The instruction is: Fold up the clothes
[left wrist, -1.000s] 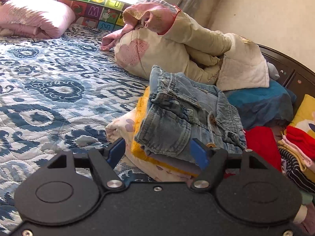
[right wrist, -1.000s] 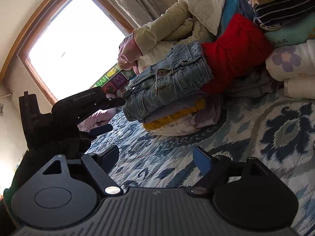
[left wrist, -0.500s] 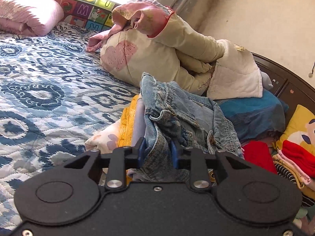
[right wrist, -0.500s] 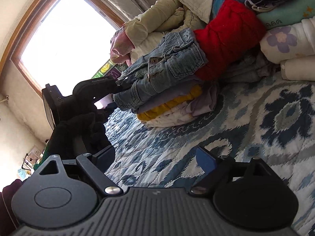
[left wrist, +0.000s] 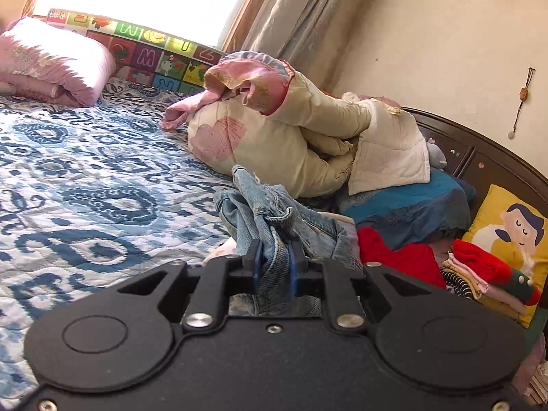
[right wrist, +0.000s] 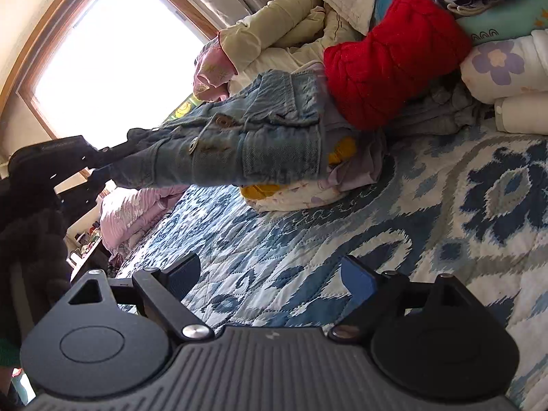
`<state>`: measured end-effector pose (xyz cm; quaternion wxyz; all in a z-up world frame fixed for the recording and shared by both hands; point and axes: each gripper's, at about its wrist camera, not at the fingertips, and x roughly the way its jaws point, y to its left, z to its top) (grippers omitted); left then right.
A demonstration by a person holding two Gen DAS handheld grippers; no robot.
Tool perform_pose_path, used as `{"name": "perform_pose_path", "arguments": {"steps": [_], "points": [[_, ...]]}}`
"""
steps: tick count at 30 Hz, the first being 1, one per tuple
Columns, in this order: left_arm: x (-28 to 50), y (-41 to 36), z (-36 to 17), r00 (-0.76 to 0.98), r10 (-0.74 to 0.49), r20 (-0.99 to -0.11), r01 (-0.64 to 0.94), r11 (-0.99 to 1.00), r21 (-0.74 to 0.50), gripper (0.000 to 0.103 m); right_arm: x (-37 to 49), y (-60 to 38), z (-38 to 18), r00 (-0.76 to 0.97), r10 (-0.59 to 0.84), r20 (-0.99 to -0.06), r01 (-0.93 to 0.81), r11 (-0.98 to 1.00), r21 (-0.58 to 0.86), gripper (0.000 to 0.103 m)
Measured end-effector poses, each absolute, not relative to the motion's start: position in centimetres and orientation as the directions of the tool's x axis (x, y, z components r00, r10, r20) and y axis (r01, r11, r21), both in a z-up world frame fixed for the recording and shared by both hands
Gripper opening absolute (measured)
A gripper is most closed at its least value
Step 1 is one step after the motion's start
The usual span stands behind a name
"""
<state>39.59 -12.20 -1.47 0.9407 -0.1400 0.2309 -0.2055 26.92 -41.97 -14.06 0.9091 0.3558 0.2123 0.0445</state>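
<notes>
My left gripper is shut on the blue denim jacket and holds its edge up off the pile. In the right wrist view the denim jacket stretches leftward from the stack of folded clothes to the left gripper. My right gripper is open and empty, low over the blue patterned bedspread, well short of the jacket.
A red knit garment lies beside the stack. A cream padded coat is bunched behind. Folded clothes and a yellow cushion sit by the dark headboard. A pink quilt lies far left.
My left gripper closed on the denim jacket and pulled it up and away from the stack, so the jacket now unfolds. The right gripper stayed open and shifted slightly.
</notes>
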Motion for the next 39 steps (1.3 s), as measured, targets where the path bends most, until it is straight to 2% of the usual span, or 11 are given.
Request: {"name": "perform_pose_path", "arguments": {"steps": [4,9,11,13,20,24,31,33,34,36,39], "points": [[32.4,-2.2,-3.7,0.836,-0.330,-0.438,0.189,0.924,-0.333,0.012,26.9,-42.0,-14.4,0.900,0.237,-0.367,0.076,0.742,0.666,0.088],[30.5,2.1,-6.8,0.819,-0.285,-0.498,0.098,0.925,-0.368,0.016,27.4,-40.3,-14.7,0.872,0.293,-0.393,0.039,0.758,0.651,0.089],[29.9,3.6,-8.0,0.810,-0.270,-0.521,0.062,0.922,-0.381,0.043,27.8,-38.8,-14.8,0.851,0.334,-0.406,0.007,0.765,0.644,0.089],[29.3,5.1,-9.2,0.799,-0.256,-0.544,0.027,0.919,-0.393,0.058,28.3,-37.1,-15.0,0.823,0.380,-0.421,-0.029,0.770,0.637,0.089],[27.1,10.5,-13.4,0.753,-0.211,-0.623,-0.100,0.900,-0.425,0.066,29.6,-29.0,-16.8,0.644,0.576,-0.503,-0.159,0.745,0.648,0.089],[29.6,11.6,-13.8,0.729,-0.275,-0.626,-0.050,0.892,-0.450,0.067,29.8,-25.6,-17.5,0.620,0.557,-0.553,-0.206,0.795,0.570,0.090],[34.3,11.3,-15.9,0.674,-0.459,-0.578,0.072,0.821,-0.567,0.068,31.8,-26.1,-18.5,0.667,0.577,-0.472,-0.165,0.731,0.662,0.090],[35.0,11.0,-16.3,0.657,-0.497,-0.567,0.109,0.807,-0.581,0.059,32.8,-25.5,-18.5,0.664,0.578,-0.474,-0.190,0.744,0.641,0.090],[35.3,10.8,-16.6,0.648,-0.516,-0.561,0.127,0.799,-0.588,0.049,33.3,-25.2,-18.5,0.660,0.582,-0.475,-0.201,0.746,0.635,0.089],[36.0,10.5,-17.0,0.628,-0.552,-0.548,0.162,0.782,-0.602,0.047,34.0,-25.0,-18.5,0.638,0.607,-0.473,-0.216,0.731,0.647,0.077],[36.5,10.3,-17.6,0.610,-0.593,-0.525,0.188,0.753,-0.631,0.033,35.1,-24.7,-18.5,0.604,0.644,-0.469,-0.239,0.708,0.664,0.051]]}}
